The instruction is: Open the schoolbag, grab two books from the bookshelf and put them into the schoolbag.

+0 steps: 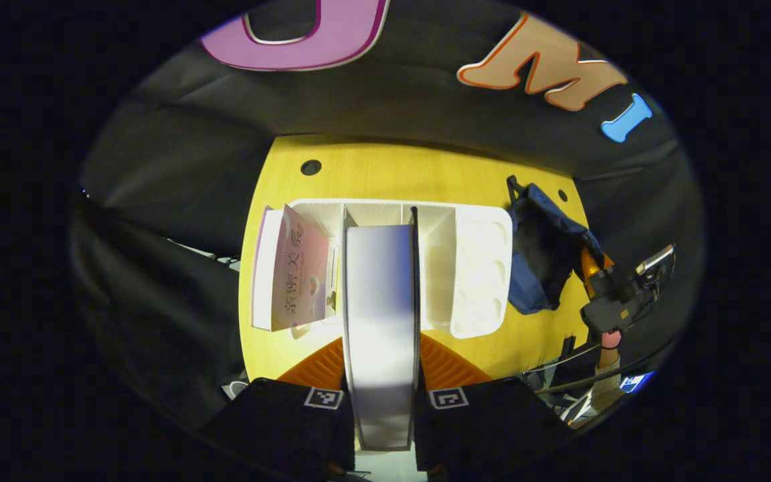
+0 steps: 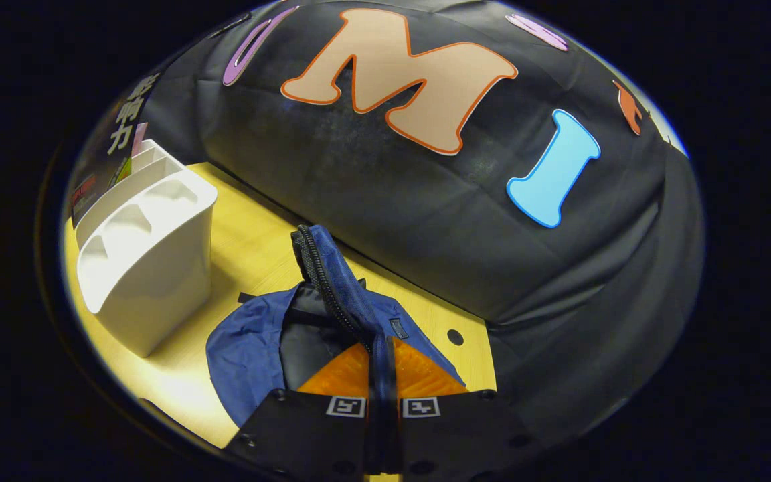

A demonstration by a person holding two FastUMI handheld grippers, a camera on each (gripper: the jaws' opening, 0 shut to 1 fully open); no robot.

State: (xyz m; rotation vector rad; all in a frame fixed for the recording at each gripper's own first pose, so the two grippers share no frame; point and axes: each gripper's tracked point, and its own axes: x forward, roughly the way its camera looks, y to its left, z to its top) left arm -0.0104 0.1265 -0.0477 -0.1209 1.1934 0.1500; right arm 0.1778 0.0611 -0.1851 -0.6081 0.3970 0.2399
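The left tool (image 1: 380,395) had a book (image 1: 380,321) squeezed between its two fingers (image 1: 318,365). One finger pressed on each side of the book. It was held edge-up, so its pale page side faced the camera, with a thin dark cover along one side. The far end of the book was at the middle slots of the white bookshelf (image 1: 425,261). I cannot tell if it was still down in a slot or up over it.

The bookshelf stood on the yellow counter (image 1: 385,174). It had tall slots for books and a row of round cups (image 1: 486,268) at one end. Another book (image 1: 298,278), pink with writing on the cover, leaned in the end slot on the other side.

The schoolbag (image 2: 251,348) was blue. It lay on the counter just beside the cup end of the bookshelf, near the black cloth wall (image 2: 425,221). Its top was open and the inside looked dark. The zipper edge (image 2: 322,274) stood up in a curve.

The right tool (image 2: 383,391) was almost closed, and it pinched the rim of the schoolbag at the zipper edge, between its two fingers. In the left gripper view this same tool showed far off, by the schoolbag, with a hand (image 1: 610,341) under it.

In the right gripper view the bookshelf showed with its cups in front. A dark book stood up behind it, at its far end.
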